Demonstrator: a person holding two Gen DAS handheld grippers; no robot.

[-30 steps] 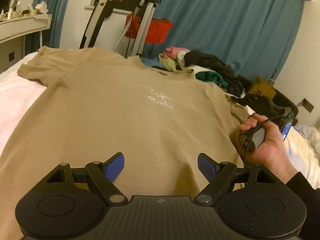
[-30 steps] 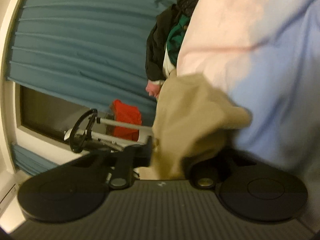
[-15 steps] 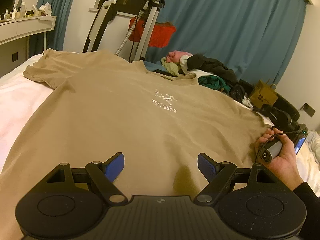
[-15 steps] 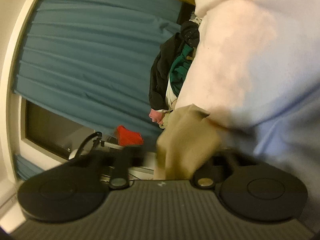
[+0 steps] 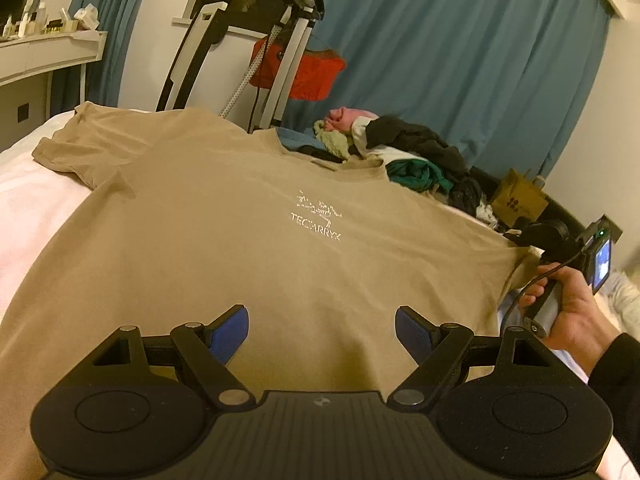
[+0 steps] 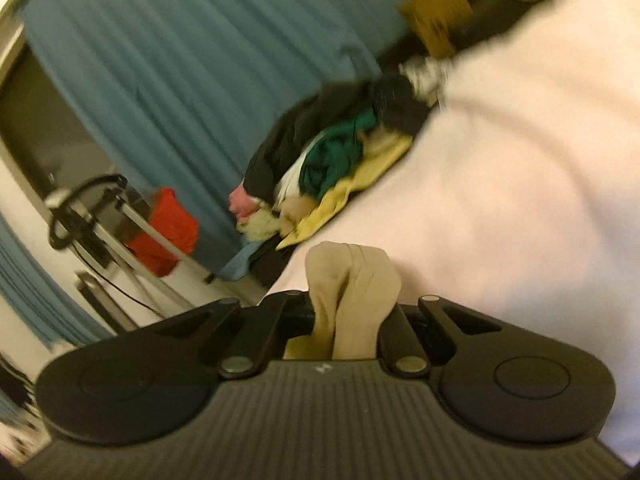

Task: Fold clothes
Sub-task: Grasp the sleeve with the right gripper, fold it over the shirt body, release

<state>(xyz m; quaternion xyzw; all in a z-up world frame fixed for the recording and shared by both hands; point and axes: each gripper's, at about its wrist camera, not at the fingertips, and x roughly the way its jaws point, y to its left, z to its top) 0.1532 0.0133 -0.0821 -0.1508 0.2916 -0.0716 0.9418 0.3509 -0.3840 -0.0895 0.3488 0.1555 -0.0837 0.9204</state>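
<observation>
A tan T-shirt (image 5: 240, 220) with a white chest print lies face up on the pale bed sheet (image 5: 28, 200). My left gripper (image 5: 322, 328) hovers over its lower part, blue pads wide apart, open, with nothing between them. At the right, a hand (image 5: 568, 308) holds my right gripper (image 5: 524, 240) at the shirt's right sleeve, which is pulled taut and lifted. In the right wrist view the right gripper (image 6: 352, 308) is shut on a bunch of tan sleeve cloth (image 6: 352, 276) above the sheet (image 6: 520, 160).
A pile of dark, green and yellow clothes (image 5: 416, 156) lies at the bed's far end, past the collar. Behind it stand a garment steamer stand (image 5: 296, 40) with a red bag, blue curtains (image 5: 460, 60) and a cardboard box (image 5: 520, 200). A white shelf (image 5: 48, 48) is at the left.
The right hand has moved out to the right and up with the sleeve, so the shirt's right side now lies stretched flat. The right view has rolled. The left gripper has stayed put.
</observation>
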